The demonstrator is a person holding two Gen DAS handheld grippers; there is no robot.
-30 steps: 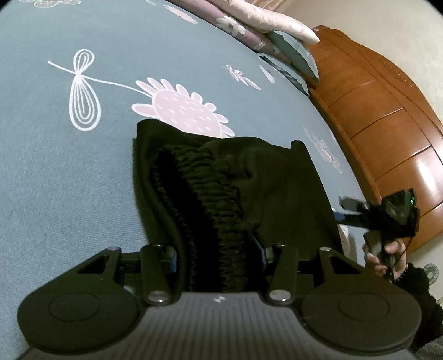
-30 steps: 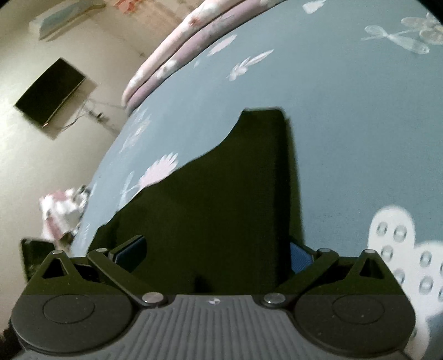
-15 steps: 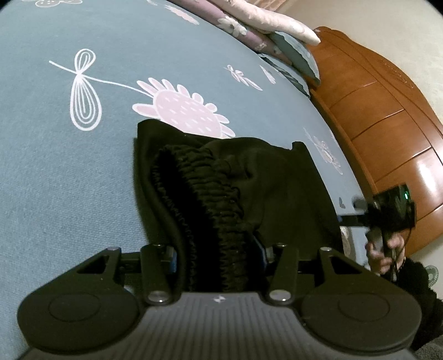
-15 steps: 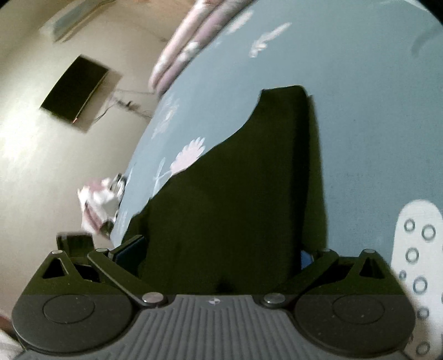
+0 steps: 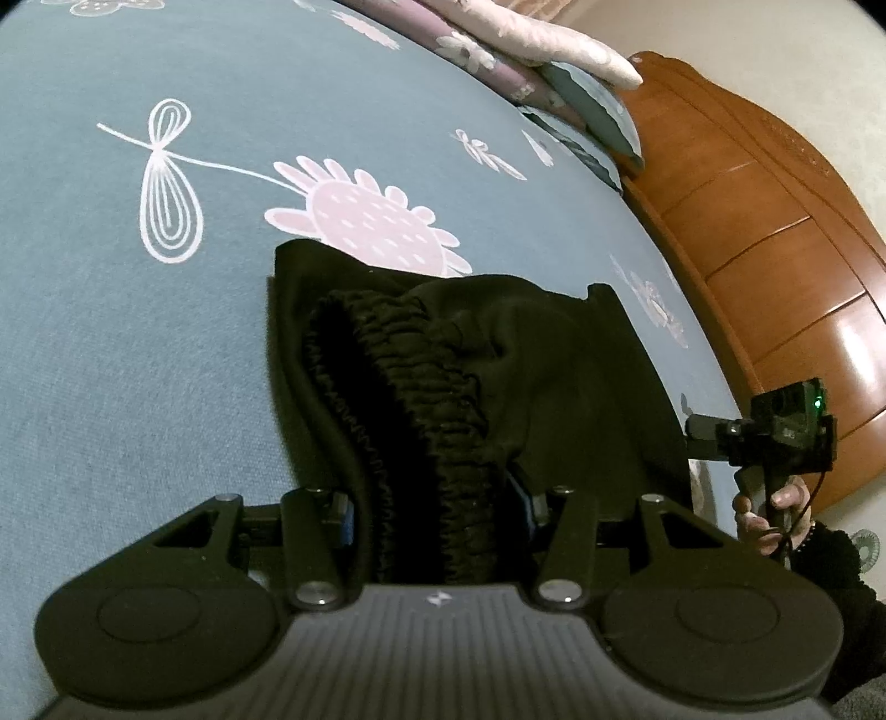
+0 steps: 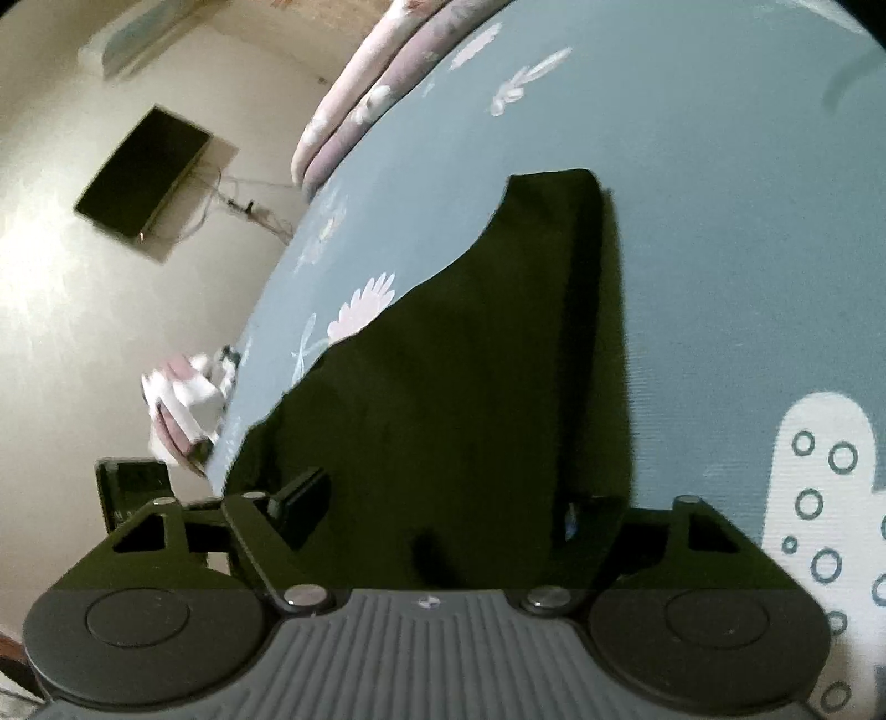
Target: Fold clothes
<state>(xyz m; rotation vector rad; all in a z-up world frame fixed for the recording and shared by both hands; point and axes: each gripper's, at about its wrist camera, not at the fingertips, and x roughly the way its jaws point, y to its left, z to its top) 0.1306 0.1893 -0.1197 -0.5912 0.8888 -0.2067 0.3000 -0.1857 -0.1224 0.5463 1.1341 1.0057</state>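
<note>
A black garment [image 5: 554, 360] with a gathered elastic waistband [image 5: 421, 387] lies on the blue-grey flowered bed sheet [image 5: 138, 387]. My left gripper [image 5: 434, 509] is shut on the bunched waistband, which fills the gap between its blue pads. At the garment's other end my right gripper [image 6: 443, 509] has its jaws closing around the flat black cloth [image 6: 470, 360]. The cloth lies between the fingers, and I see no firm pinch on it. In the left wrist view a hand [image 5: 775, 507] holds that gripper at the garment's right edge.
A wooden headboard [image 5: 775, 249] runs along the right of the bed, with pillows and a folded quilt [image 5: 526, 50] stacked against it. A dark screen [image 6: 144, 174] hangs on the wall. A pink and white heap of cloth [image 6: 183, 404] sits at the bed's far edge.
The right gripper's fingers have drawn inward around the cloth, and its view has tilted, showing more wall. The left gripper and the waistband have not moved.
</note>
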